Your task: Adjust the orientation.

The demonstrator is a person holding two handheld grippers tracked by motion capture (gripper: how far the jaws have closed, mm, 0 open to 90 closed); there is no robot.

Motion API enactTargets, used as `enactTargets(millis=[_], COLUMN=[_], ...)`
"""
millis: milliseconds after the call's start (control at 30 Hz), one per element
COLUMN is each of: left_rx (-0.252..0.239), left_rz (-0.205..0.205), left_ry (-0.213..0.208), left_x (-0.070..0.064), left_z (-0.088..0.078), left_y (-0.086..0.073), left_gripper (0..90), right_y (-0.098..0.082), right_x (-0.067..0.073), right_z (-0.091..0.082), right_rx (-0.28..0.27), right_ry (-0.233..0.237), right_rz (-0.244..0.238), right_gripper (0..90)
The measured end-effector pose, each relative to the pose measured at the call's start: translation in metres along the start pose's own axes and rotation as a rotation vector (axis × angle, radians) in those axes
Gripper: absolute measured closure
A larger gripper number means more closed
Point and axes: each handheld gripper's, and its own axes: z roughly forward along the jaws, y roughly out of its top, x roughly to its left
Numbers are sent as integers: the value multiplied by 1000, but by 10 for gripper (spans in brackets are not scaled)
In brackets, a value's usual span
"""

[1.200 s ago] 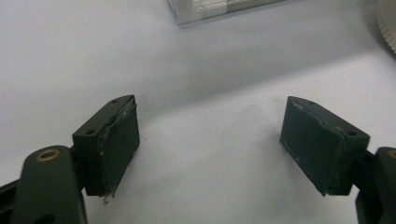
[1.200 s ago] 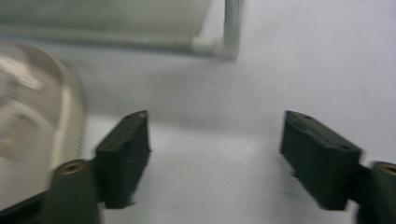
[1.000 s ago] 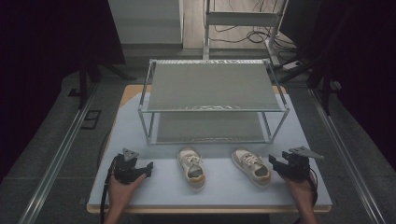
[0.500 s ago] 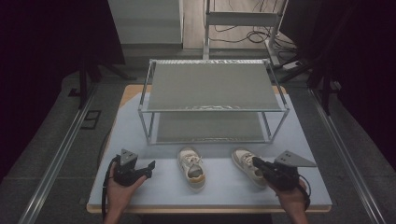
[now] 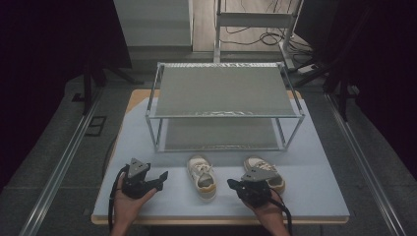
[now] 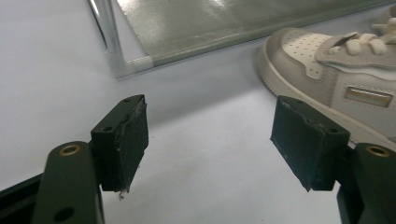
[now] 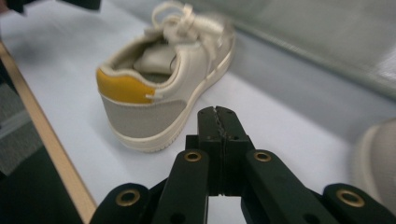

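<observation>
Left shoe (image 5: pixel 202 175) on counter (image 5: pixel 319 167), just in front of the two-tier rack (image 5: pixel 223 105), toe toward rack, yellow heel tab toward the person; right shoe (image 5: pixel 265 172) beside it, partly covered by right gripper (image 5: pixel 232 184). Left gripper (image 5: pixel 160 178) out to the left of left shoe, jaws apart and just now narrowing, nothing between pads. Right gripper between the two shoes, jaws pressed together, empty, pointed at left shoe's heel.

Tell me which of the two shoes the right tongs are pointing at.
The left shoe, the one in the middle of the table with the yellow heel patch. The shut right tongs aim at its heel; the right shoe lies behind that hand.
</observation>
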Motion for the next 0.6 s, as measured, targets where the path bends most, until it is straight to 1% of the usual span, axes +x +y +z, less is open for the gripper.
enactTargets(millis=[67, 167, 200, 233, 267, 300, 333, 367, 400, 500, 567, 600], left_rx=[-4, 2, 3, 7, 6, 4, 4, 4, 4, -1, -5, -9], left_rz=[0, -7, -11, -15, -17, -19, -19, -22, -25, -31, -34, -37], left_ry=[-4, -14, -15, -20, -21, -22, -22, -22, -23, -26, -28, -29], left_x=[0, 0, 0, 0, 1, 1, 1, 2, 2, 4, 4, 6], left_z=[-1, -2, -2, -2, -3, -3, -3, -3, -4, -5, -6, -7], left_y=[0, 0, 1, 1, 1, 1, 1, 1, 0, 1, 1, 1], left_gripper=[271, 280, 281, 282, 282, 282, 282, 282, 282, 282, 282, 282], right_y=[-1, -3, -3, -3, -3, -3, -2, -2, -3, -2, 0, 4], right_x=[3, 6, 8, 13, 17, 20, 21, 21, 22, 33, 38, 43], right_z=[10, 22, 26, 35, 38, 41, 44, 44, 47, 56, 61, 69], right_rx=[24, 47, 54, 70, 72, 75, 81, 81, 85, 88, 86, 83], right_ry=[2, 17, 25, 48, 26, 19, 38, 38, 60, 74, 100, 128], right_rz=[-6, -3, -5, -17, -33, -46, -37, -37, -27, -52, -53, -56], right_gripper=[897, 897, 898, 899, 899, 899, 899, 899, 899, 898, 898, 897])
